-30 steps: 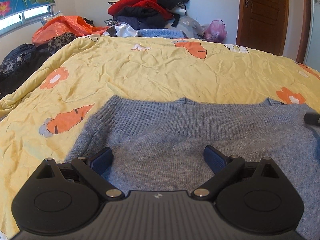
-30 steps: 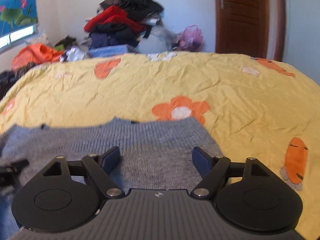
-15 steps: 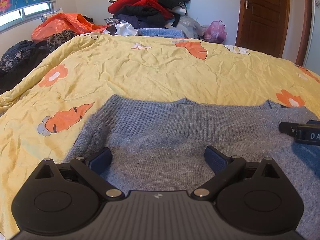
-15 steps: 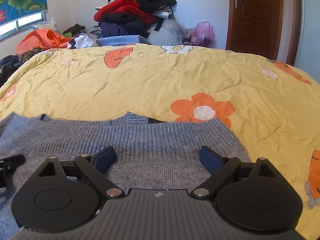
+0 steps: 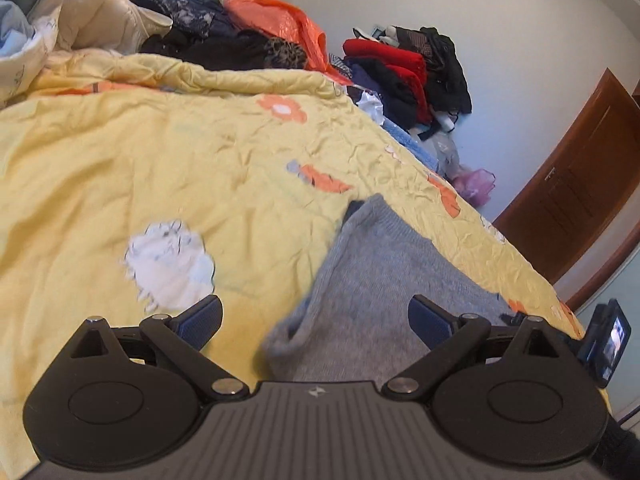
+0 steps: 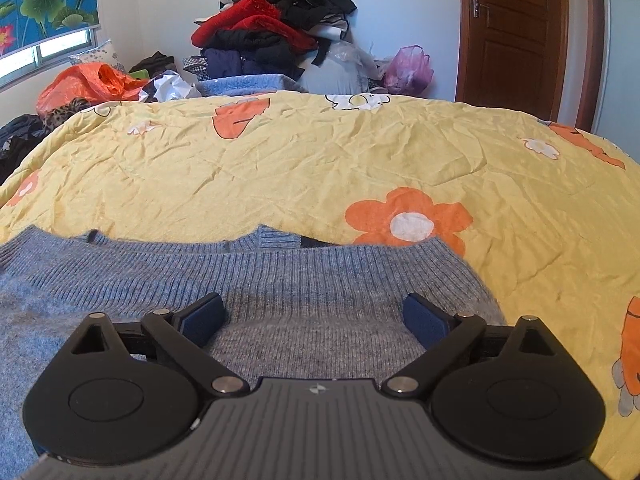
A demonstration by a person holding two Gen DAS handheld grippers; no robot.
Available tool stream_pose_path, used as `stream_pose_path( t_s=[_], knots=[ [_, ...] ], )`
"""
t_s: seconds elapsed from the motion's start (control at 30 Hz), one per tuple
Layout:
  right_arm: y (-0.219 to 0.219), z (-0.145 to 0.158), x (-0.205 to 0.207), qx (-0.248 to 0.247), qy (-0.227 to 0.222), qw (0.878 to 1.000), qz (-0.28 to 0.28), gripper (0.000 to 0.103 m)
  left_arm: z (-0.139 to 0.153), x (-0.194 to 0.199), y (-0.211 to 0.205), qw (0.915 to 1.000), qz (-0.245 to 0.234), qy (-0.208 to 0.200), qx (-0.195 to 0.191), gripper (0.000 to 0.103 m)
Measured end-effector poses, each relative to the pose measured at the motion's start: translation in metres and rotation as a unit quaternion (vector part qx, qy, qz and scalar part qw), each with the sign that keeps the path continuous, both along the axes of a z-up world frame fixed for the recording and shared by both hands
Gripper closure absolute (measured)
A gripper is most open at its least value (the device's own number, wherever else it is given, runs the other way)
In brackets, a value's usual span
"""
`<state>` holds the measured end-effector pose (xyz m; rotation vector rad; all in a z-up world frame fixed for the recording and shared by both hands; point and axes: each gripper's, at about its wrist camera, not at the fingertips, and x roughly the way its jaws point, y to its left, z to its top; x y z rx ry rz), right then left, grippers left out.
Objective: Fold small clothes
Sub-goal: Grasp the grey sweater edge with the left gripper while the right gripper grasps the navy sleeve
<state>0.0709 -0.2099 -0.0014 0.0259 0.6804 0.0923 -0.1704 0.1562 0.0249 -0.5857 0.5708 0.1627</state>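
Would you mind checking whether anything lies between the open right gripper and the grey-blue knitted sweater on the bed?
Nothing visible does. The right gripper is open directly over the grey-blue knitted sweater, whose ribbed edge lies just ahead of the fingertips on the yellow flowered quilt. No other item lies on the knit.

Sweater [image 6: 280, 292] flat on quilt [image 6: 320, 160], at near edge, ribbed hem toward far side. Right gripper [image 6: 312, 316] above sweater's right part, jaws wide apart. Left gripper [image 5: 316, 320] over sweater's left edge [image 5: 384, 276], left finger above bare quilt, right finger above knit. Behind bed: heap of clothes [image 6: 276, 32] against wall; bag [image 6: 408, 68] right of heap; door [image 6: 516, 36] farther right; window [image 6: 48, 50] at left.
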Motion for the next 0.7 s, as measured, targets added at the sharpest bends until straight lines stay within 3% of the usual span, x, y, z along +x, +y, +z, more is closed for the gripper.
stream_pose_path(
  t_s=[0.1,0.23,0.3,0.37,0.4,0.43,0.5,0.53,0.63,0.7],
  knots=[
    [0.0,0.009,-0.005,0.003,0.0,1.0,-0.002,0.008,-0.008,0.006,-0.005,0.9997,-0.013,0.02,-0.009,0.003],
    [-0.002,0.045,-0.035,0.078,-0.032,0.996,0.028,0.007,-0.016,0.013,-0.005,0.9977,-0.024,0.024,-0.06,0.004],
    [0.004,0.064,-0.05,0.089,-0.046,0.993,0.056,0.006,-0.018,0.018,-0.004,0.9968,-0.022,0.024,-0.072,0.017],
    [0.013,0.078,-0.062,0.088,-0.058,0.991,0.084,0.005,-0.021,0.025,-0.001,0.9949,-0.019,0.031,-0.094,0.056],
    [0.018,0.084,-0.066,0.089,-0.06,0.989,0.097,0.005,-0.025,0.031,0.002,0.9933,-0.017,0.045,-0.106,0.064],
    [0.022,0.089,-0.069,0.093,-0.058,0.988,0.107,0.005,-0.026,0.034,0.003,0.9931,-0.01,0.052,-0.104,0.075],
    [0.031,0.097,-0.073,0.108,-0.053,0.985,0.127,0.005,-0.024,0.037,0.003,0.9938,-0.009,0.058,-0.094,0.08],
    [0.036,0.1,-0.074,0.117,-0.047,0.983,0.137,0.005,-0.023,0.038,0.002,0.9943,-0.007,0.063,-0.085,0.091],
    [0.052,0.105,-0.072,0.151,-0.014,0.974,0.167,0.005,-0.013,0.038,-0.01,0.997,-0.022,0.057,-0.047,0.095],
    [0.068,0.106,-0.067,0.171,0.016,0.966,0.191,0.005,0.003,0.036,-0.033,0.9978,-0.051,0.04,0.01,0.095]
  ],
)
